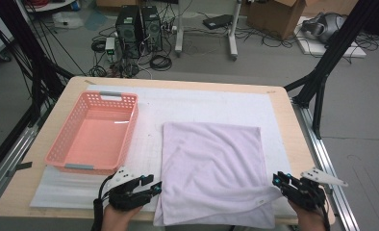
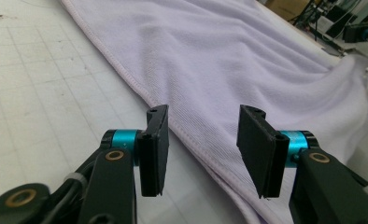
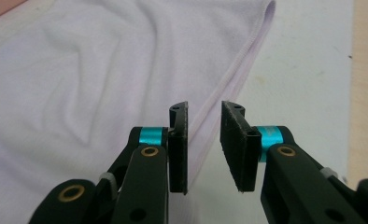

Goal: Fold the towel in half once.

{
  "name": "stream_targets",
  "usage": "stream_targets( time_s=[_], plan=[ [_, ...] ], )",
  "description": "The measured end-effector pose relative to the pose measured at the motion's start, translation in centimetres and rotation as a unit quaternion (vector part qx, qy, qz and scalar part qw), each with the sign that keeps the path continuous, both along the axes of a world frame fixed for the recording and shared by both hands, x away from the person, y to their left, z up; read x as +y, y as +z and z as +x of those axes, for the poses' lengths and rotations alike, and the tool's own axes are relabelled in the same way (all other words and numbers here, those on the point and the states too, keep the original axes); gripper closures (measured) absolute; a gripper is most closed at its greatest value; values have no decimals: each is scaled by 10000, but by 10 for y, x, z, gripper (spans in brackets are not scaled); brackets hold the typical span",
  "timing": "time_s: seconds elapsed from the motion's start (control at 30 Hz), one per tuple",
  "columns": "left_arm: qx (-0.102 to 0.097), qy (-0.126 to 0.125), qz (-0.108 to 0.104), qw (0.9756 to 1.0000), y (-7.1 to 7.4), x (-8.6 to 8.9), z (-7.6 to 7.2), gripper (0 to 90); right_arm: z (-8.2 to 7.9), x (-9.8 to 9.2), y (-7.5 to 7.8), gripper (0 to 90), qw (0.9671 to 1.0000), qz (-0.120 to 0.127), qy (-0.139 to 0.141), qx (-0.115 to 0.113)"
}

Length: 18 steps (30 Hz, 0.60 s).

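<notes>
The left claw (image 1: 155, 186) hangs released just off the near left edge of the towel (image 1: 211, 168), its jaws parted with nothing pressed between them — in the left gripper view the towel's stitched hem (image 2: 182, 128) runs through the gap below the pads, which stand clear of the cloth. The right claw (image 1: 277, 179) sits at the towel's near right side, also released, with a narrower gap between its jaws; in the right gripper view the hem (image 3: 219, 98) passes just ahead of and under that gap without being pinched. The towel, pale lilac, lies spread and folded on the white mat (image 1: 197, 103) that covers the surface, stretching away from both claws, and its near right corner is rumpled and slightly raised beside the right claw. Beyond the left claw and off to its left a pink basket (image 1: 67, 144) stands on the mat, apart from the towel.
</notes>
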<state>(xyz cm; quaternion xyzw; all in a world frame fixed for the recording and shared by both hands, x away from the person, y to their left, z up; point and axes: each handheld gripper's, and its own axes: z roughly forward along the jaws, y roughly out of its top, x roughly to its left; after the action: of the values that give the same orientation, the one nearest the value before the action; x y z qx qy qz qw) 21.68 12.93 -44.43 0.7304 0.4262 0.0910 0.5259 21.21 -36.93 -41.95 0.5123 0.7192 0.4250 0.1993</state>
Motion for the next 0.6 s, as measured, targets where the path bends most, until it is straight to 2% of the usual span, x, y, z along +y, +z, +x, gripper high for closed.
stream_targets(
  time_s=[0.2,0.3,0.33,0.37,0.43,0.47,0.5,0.53,0.57,0.6],
  plan=[
    [213,1,81,9997,1,-10,41,500,39,10,-10,663,9994,-68,212,280],
    [438,-4,189,9989,0,-18,67,486,56,16,-17,624,9986,-213,328,358],
    [490,52,242,9985,-1,-21,74,476,60,18,-19,616,9981,-251,386,400],
    [543,73,409,9977,-2,-24,81,468,65,20,-22,609,9975,-303,453,457],
    [629,102,551,9964,-6,-31,89,479,72,26,-27,650,9956,-573,581,459],
    [532,96,710,9960,-8,-34,90,531,73,27,-26,712,9952,-622,620,430],
    [354,153,923,9950,-7,-35,89,631,74,27,-25,838,9947,-645,656,459],
    [370,135,845,9956,-8,-33,91,768,74,27,-24,852,9939,-685,745,447],
    [376,191,813,9958,-7,-32,92,835,74,28,-23,861,9927,-861,755,379],
    [269,299,887,9952,-5,-32,93,856,74,28,-23,864,9926,-938,713,291]
  ],
)
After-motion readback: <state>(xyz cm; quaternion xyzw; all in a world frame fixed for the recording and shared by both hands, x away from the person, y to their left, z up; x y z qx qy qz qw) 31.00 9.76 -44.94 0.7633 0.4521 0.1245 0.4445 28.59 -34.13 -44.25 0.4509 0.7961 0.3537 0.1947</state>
